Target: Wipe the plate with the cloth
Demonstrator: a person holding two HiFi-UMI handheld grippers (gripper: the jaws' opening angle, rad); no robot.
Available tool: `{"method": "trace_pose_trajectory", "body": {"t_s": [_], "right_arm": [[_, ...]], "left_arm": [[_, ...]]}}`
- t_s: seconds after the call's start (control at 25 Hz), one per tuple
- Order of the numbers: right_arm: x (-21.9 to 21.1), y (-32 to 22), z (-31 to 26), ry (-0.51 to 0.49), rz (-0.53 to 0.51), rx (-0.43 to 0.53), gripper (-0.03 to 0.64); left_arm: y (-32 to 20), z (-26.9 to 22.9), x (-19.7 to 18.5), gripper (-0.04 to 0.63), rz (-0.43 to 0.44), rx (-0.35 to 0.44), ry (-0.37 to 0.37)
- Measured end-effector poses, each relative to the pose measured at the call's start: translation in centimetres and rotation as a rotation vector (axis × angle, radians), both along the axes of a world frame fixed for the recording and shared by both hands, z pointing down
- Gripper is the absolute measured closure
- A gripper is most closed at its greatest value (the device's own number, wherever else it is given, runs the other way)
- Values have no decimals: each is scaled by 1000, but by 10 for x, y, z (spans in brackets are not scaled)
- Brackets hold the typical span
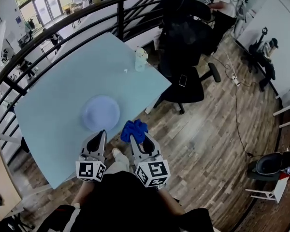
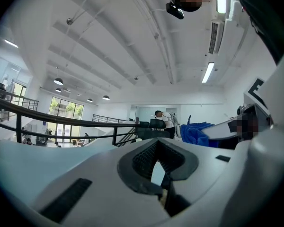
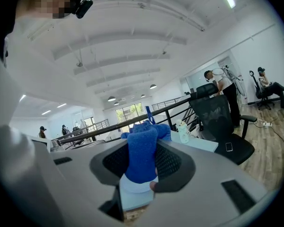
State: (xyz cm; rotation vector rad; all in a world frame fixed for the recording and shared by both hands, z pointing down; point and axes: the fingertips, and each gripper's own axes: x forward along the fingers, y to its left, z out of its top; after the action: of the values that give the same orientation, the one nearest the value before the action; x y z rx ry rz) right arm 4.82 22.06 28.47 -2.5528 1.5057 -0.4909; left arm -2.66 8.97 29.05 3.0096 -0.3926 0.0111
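A pale blue round plate (image 1: 100,112) lies on the light blue table (image 1: 53,110), near its front edge. My right gripper (image 1: 136,137) is shut on a bright blue cloth (image 1: 134,129), held at the table's edge just right of the plate. In the right gripper view the cloth (image 3: 142,152) sticks up between the pads of the right gripper (image 3: 142,176). My left gripper (image 1: 100,134) hangs just in front of the plate, jaws together with nothing between them. The left gripper view looks past the left gripper (image 2: 158,174) to the cloth (image 2: 198,133) on the right.
A small pale bottle (image 1: 141,59) stands at the table's far right edge and also shows as the bottle (image 3: 183,132). A black office chair (image 1: 186,79) stands right of the table on wood floor. A black railing (image 1: 63,25) runs behind the table. A person (image 1: 224,4) stands far back.
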Motion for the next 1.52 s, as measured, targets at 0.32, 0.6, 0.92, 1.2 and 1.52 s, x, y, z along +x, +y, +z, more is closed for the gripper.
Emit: {"method": "trace_pose_trajectory", "body": {"t_s": [0.32, 0.6, 0.92, 1.2, 1.52], "right_arm": [[27, -63, 1, 14, -49, -10, 497], [32, -112, 1, 17, -112, 1, 497], [14, -155, 3, 22, -228, -1, 497], [8, -188, 10, 9, -358, -19, 497], [14, -223, 11, 10, -554, -29, 499]], "left_arm": [[-59, 9, 20, 595, -53, -8, 10], [-99, 4, 20, 595, -115, 1, 28], [-126, 2, -10, 595, -215, 9, 35], [-147, 9, -29, 595, -345, -3, 16], [-159, 15, -36, 595, -534, -11, 2]]}}
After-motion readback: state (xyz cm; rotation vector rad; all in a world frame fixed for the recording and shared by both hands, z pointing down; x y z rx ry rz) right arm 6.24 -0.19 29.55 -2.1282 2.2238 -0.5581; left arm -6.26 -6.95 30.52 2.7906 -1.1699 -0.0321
